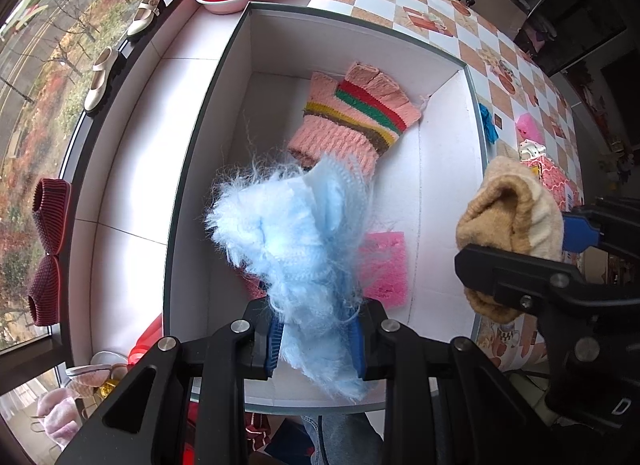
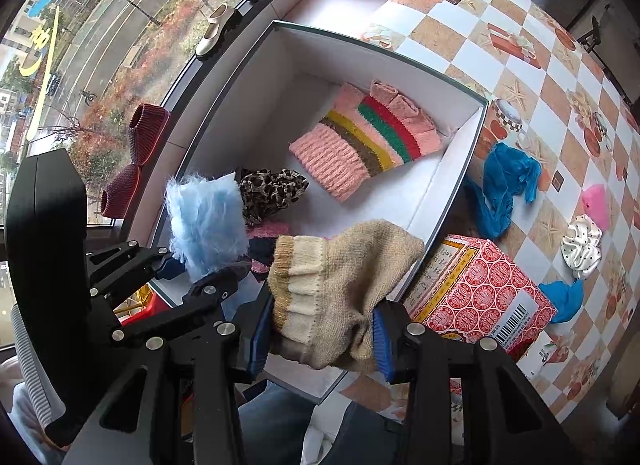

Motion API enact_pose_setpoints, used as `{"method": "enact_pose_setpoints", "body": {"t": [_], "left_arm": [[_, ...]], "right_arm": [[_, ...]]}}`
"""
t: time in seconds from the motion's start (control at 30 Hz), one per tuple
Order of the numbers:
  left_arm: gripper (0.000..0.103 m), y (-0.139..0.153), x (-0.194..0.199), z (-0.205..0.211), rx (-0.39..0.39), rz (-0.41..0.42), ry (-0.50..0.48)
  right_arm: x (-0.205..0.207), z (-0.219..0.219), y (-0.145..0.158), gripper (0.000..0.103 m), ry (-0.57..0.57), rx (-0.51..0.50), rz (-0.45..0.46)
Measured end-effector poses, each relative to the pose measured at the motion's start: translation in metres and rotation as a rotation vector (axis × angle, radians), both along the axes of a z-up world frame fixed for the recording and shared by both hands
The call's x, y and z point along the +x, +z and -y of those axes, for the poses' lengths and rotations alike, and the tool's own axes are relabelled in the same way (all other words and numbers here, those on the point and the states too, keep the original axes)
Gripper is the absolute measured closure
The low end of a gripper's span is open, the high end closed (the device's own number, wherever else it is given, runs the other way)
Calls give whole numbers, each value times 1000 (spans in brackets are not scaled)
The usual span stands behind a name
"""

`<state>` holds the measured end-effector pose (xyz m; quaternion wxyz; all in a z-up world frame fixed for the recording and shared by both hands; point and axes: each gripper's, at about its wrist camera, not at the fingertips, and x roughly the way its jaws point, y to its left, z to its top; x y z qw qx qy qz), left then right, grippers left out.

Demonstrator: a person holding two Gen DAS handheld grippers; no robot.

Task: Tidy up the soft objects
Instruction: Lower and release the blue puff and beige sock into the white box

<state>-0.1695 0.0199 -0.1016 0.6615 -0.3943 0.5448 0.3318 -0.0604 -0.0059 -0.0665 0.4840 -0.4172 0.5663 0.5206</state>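
The left gripper (image 1: 316, 339) pinches the fluffy blue item (image 1: 292, 237), which hangs directly over the white box (image 1: 360, 21) — release drops it inside. The right gripper (image 2: 320, 341) clamps the beige knit sock (image 2: 340, 285), centre frame, over the box's near right corner — nearer the rim.

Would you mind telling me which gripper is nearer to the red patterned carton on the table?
Right. The right gripper, holding the beige sock, is right beside the red patterned carton; the left gripper, gripping blue fluff, is further off over the white box.

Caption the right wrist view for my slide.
Right gripper holds a beige sock over the white box.
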Motion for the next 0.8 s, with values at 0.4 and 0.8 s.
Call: {"method": "enact_pose_setpoints", "body": {"t": [0.4, 0.8], "left_arm": [[26, 3, 7, 0, 14, -21, -22], [12, 1, 3, -8, -21, -34, 31]], "right_arm": [[0, -11, -7, 54, 25, -12, 2], [12, -8, -1, 6, 21, 25, 3]]}}
